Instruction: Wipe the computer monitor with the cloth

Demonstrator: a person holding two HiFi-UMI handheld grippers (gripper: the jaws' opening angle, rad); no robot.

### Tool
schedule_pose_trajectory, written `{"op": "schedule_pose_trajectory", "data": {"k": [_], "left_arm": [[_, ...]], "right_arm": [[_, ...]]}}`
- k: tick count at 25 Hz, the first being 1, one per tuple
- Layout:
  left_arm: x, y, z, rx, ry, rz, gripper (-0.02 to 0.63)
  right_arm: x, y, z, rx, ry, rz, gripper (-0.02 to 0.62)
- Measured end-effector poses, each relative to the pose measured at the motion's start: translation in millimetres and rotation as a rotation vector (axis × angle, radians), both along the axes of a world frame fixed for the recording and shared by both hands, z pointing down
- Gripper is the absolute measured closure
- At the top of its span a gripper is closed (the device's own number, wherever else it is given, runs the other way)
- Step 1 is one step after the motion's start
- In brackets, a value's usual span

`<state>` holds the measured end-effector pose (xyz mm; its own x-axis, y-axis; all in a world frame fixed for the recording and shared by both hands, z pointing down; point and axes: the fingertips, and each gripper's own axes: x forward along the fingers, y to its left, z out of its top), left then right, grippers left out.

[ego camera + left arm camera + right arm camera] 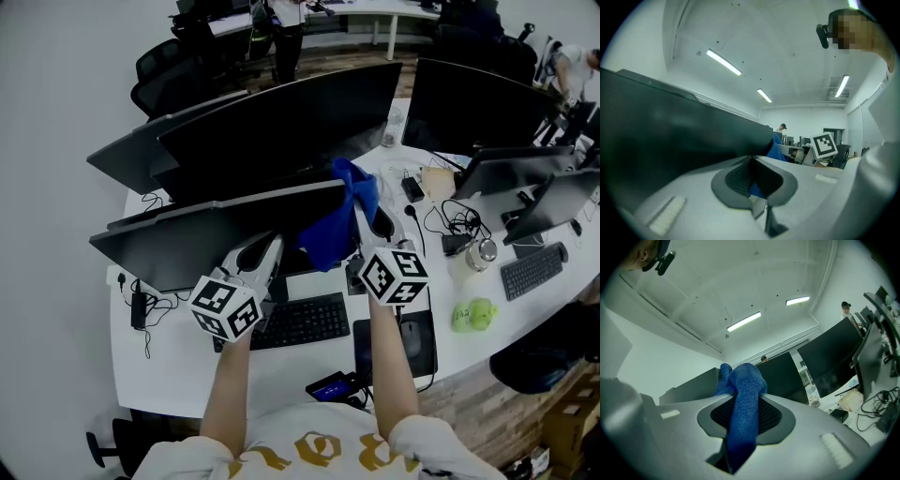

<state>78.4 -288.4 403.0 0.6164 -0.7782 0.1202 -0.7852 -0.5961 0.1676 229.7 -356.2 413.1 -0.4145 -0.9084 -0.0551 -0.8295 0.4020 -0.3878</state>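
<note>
A dark computer monitor [216,234] stands tilted on the white desk right in front of me, and it fills the left of the left gripper view [670,136]. My right gripper [364,208] is shut on a blue cloth [339,217], which hangs bunched against the monitor's right end. In the right gripper view the cloth [743,413] runs up between the closed jaws of the gripper [740,394] and flops over their tips. The left gripper [272,246] is shut and empty, with its tips at the monitor's lower edge. From the left gripper [752,160] the cloth [776,149] shows ahead.
A black keyboard [300,321], a mouse on a dark pad [411,339] and a phone [330,384] lie near the desk's front edge. More monitors [478,108] stand behind and to the right. Cables [455,220], a green toy [473,314] and a second keyboard [532,270] sit at right.
</note>
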Motion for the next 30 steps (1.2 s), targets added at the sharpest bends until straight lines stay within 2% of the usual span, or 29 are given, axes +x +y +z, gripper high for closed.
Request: {"op": "schedule_pose_trajectory", "data": {"k": [10,15,30], "left_arm": [[0,0,18,-0.028,-0.030,0.009,0.606],[13,6,32,-0.059,-0.034,0.021,0.606],[27,9,54,-0.065,-0.110,0.049,0.606]], "right_arm": [[-3,0,35,-0.064,-0.018,-0.020,0.471],[2,6,57,-0.108,-0.023,-0.024,0.472],[-2,11,96,-0.155,-0.069,-0.025,0.471]]}}
